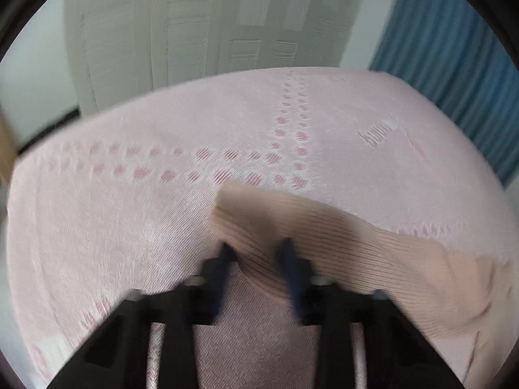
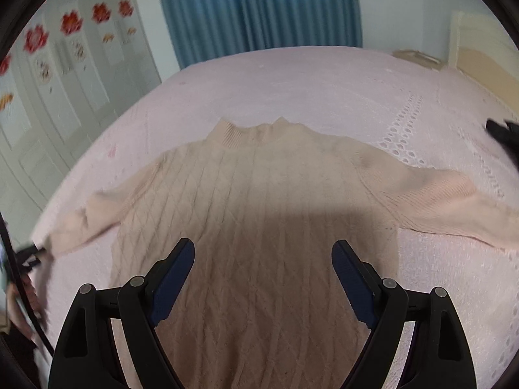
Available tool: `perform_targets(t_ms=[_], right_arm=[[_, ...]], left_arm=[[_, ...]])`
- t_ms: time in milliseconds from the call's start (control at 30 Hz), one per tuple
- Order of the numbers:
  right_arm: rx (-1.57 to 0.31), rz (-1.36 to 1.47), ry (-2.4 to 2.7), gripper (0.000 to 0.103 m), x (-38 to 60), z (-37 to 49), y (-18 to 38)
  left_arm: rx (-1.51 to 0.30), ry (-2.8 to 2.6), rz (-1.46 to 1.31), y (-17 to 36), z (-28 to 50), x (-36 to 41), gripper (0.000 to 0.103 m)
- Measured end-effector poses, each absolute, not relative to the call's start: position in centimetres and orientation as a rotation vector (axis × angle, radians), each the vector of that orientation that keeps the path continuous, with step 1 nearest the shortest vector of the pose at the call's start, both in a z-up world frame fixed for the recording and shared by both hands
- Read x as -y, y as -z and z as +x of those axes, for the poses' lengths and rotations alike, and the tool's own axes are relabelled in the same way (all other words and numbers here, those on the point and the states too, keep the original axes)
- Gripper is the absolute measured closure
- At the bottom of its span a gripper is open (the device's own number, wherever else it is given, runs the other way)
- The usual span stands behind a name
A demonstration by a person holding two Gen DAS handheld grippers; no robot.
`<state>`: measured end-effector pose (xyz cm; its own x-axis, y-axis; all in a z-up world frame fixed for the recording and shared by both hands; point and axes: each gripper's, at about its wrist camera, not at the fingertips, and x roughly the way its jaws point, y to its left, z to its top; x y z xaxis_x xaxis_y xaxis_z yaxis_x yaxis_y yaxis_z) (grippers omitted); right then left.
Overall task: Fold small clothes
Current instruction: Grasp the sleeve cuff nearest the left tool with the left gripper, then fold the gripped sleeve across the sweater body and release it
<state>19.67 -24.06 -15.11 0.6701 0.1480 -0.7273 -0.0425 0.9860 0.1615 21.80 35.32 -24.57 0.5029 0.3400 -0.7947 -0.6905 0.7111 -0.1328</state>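
Beige sweater [image 2: 259,178] on pink bedspread [image 2: 292,81], left claw [image 1: 257,244] tilted down pinching sleeve [image 1: 356,243] (blurred), right claw [image 2: 263,243] spread

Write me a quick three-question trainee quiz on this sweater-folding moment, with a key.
1. True or false: the right gripper is clamped on the sweater.
2. What does the sweater lie on? A) a pink bedspread B) a wooden table C) a bare floor
3. Which part of the sweater sits between the fingers of the left gripper?

Key
1. False: its jaws stand wide open over the lower body of the sweater, and the pads are off the knit.
2. A.
3. The end of a sleeve. The right wrist view shows the same sleeve stretched out to the side.
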Motion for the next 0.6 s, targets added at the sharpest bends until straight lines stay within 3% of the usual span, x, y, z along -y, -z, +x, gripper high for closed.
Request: perform_targets(t_ms=[233,333,600], right_arm=[[-0.783,0.217,-0.017,0.021,28.4,19.3,13.5],[-0.785,0.276,0.000,0.026,30.6,19.2,12.8],[-0.776,0.381,0.015,0.026,37.6,18.2,10.9]], left_arm=[[-0.771,-0.542,-0.447,18.7,24.7,-32.3,0.093],[-0.726,-0.456,-0.386,14.8,26.3,-27.9,0.093],[-0.672,-0.187,-0.204,8.7,33.2,-10.0,0.093]])
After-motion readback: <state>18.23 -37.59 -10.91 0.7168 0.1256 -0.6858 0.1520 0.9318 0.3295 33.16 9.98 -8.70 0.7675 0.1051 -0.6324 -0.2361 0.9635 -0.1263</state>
